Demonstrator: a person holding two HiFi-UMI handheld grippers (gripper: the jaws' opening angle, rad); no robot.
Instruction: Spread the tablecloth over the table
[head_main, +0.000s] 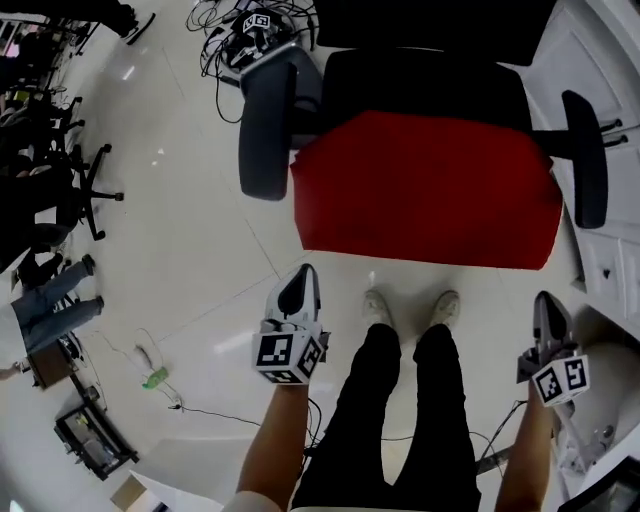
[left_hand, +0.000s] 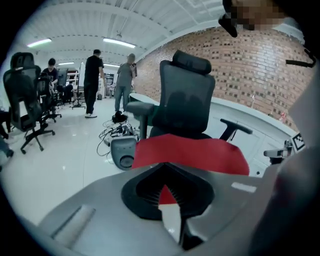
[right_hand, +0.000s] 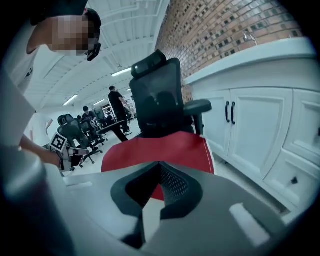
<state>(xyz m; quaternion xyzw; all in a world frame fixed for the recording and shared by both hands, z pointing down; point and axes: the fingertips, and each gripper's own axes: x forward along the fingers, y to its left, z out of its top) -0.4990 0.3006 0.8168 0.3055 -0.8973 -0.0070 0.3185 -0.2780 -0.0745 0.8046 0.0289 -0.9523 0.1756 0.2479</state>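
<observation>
A red tablecloth (head_main: 425, 190) lies draped over the seat of a black office chair (head_main: 268, 130) in front of me; it also shows in the left gripper view (left_hand: 192, 152) and the right gripper view (right_hand: 155, 150). My left gripper (head_main: 300, 283) hangs low beside the person's left leg, short of the cloth, shut and holding nothing (left_hand: 167, 192). On the other side my right gripper (head_main: 545, 305) is equally low, also shut and empty (right_hand: 152, 192). Neither touches the cloth. No table is in view.
White cabinets (right_hand: 260, 130) run along the right, close to the chair's armrest (head_main: 588, 150). Cables (head_main: 225, 25) and a grey device (left_hand: 122, 152) lie on the floor behind the chair. More office chairs (head_main: 60, 190) stand at the left, and people (left_hand: 94, 82) stand far off.
</observation>
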